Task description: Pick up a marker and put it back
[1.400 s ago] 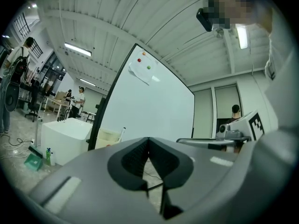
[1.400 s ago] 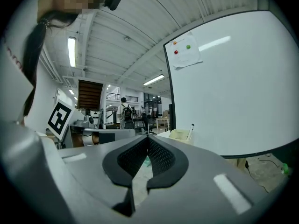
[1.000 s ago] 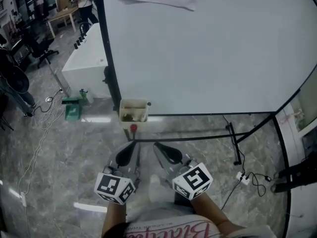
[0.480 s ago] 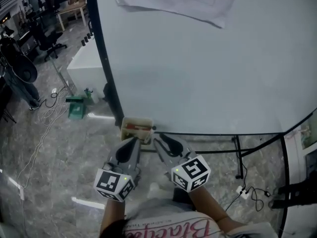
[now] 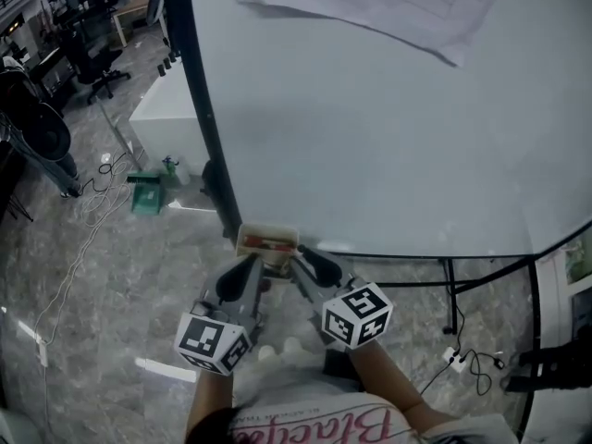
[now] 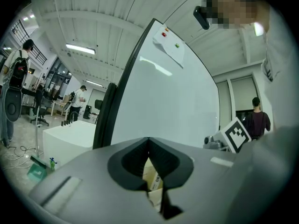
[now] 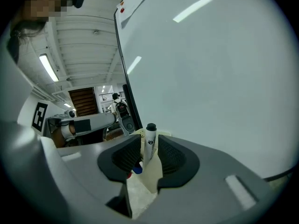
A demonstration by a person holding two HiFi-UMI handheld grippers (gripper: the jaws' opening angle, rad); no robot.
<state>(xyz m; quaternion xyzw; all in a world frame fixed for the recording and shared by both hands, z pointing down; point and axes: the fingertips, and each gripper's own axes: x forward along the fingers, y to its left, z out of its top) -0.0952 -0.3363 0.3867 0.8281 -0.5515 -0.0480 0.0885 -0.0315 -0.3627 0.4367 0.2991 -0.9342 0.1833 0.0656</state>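
Now the right gripper point(image 5: 302, 263) is at the small cream box point(image 5: 268, 241) that hangs at the near left corner of the whiteboard point(image 5: 370, 137). Its jaws have just been opening and now stand wide apart. Between them is a white marker point(image 7: 150, 141) with a black cap. Neither pad seems to press on it, so it is bracketed, not gripped.

The marker stands upright in the box, cap up, leaning a little against the far wall. Its long axis runs up and down, while the gripper comes at it close to level. The jaws therefore sit on its left and right sides, across the barrel, just below the cap. That is the relation the next move turns on: closing would catch the barrel squarely, and it would then have to be lifted up out of the box, not pulled toward the person. A red and a blue object, probably other markers, lie low in the box just left of it, near the left jaw.

The left gripper point(image 6: 148, 146) has its jaws together with nothing between them. It points at the box from the near left, just beside the right gripper. The right one is clearly nearer, since the marker is already inside its opening.

My guess is the pick has not yet happened, as the marker is still seated in the box.
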